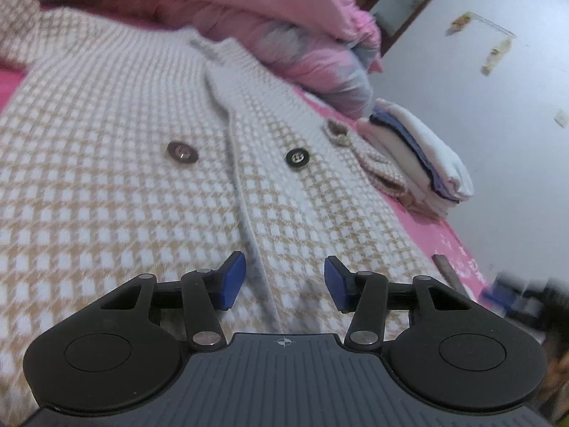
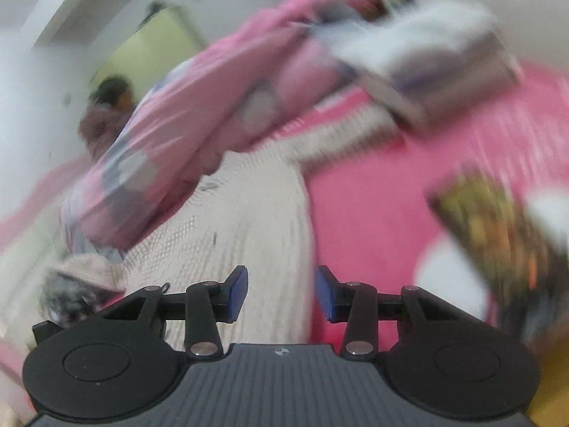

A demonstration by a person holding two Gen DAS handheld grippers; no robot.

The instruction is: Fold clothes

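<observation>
The beige-and-white checked knit cardigan [image 1: 142,163] fills mid-frame on the pink bed [image 1: 441,235]. Left gripper [image 1: 284,281] and right gripper [image 2: 281,293] hover with fingers parted, empty. It looks soft and floppy; best pinched at the hem corners.

A knitted cardigan [image 1: 117,163] in a beige-and-white check lay on a hot pink bedsheet [image 1: 437,231]. It carried one dark glossy round button [image 1: 297,157] and, left of that, one brownish metallic button [image 1: 182,153]. Behind the cardigan was a pink quilt with grey-blue patches [image 1: 313,53]. To the cardigan's right sat a folded stack of white and navy clothes [image 1: 426,149]. Each gripper's pads were blue [image 1: 234,281] on black linkages.
</observation>
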